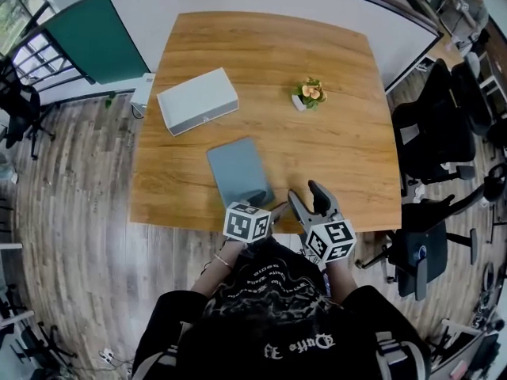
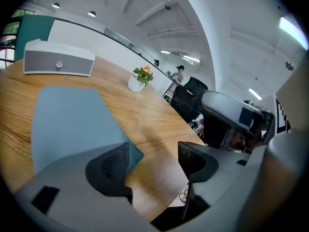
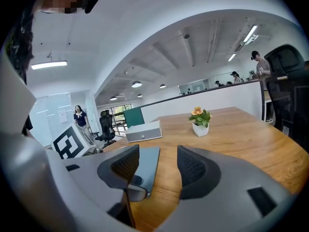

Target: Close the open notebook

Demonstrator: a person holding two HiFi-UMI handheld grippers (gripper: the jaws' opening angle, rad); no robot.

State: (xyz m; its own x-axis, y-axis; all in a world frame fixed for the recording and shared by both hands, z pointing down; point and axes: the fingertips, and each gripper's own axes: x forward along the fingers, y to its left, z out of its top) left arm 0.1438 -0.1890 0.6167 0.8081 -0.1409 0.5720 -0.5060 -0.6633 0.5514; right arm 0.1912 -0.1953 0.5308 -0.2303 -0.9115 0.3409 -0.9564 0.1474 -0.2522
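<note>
- The notebook (image 1: 238,170) lies shut and flat on the desk (image 1: 317,157), close to the near edge and a little left of that edge's middle.
- Its long axis runs from the near edge toward the far edge, leaning slightly toward the far left corner. One short end faces the person.
- Its grey-blue cover shows no title or label. The print on the back of the person's dark shirt is too distorted to read.
- The left gripper (image 1: 269,204) sits at the near edge, tilted down over the notebook's near right corner. Its fingers stand wide apart, with one over that corner and only a sliver of cover and bare wood between them.
- The right gripper (image 1: 307,199) is just beside the left one, over the near edge, and points toward the far side. Its fingers stand apart and grip nothing.
- A white box (image 1: 197,100) lies toward the far left corner, and a small potted plant (image 1: 309,93) stands toward the far right.
</note>
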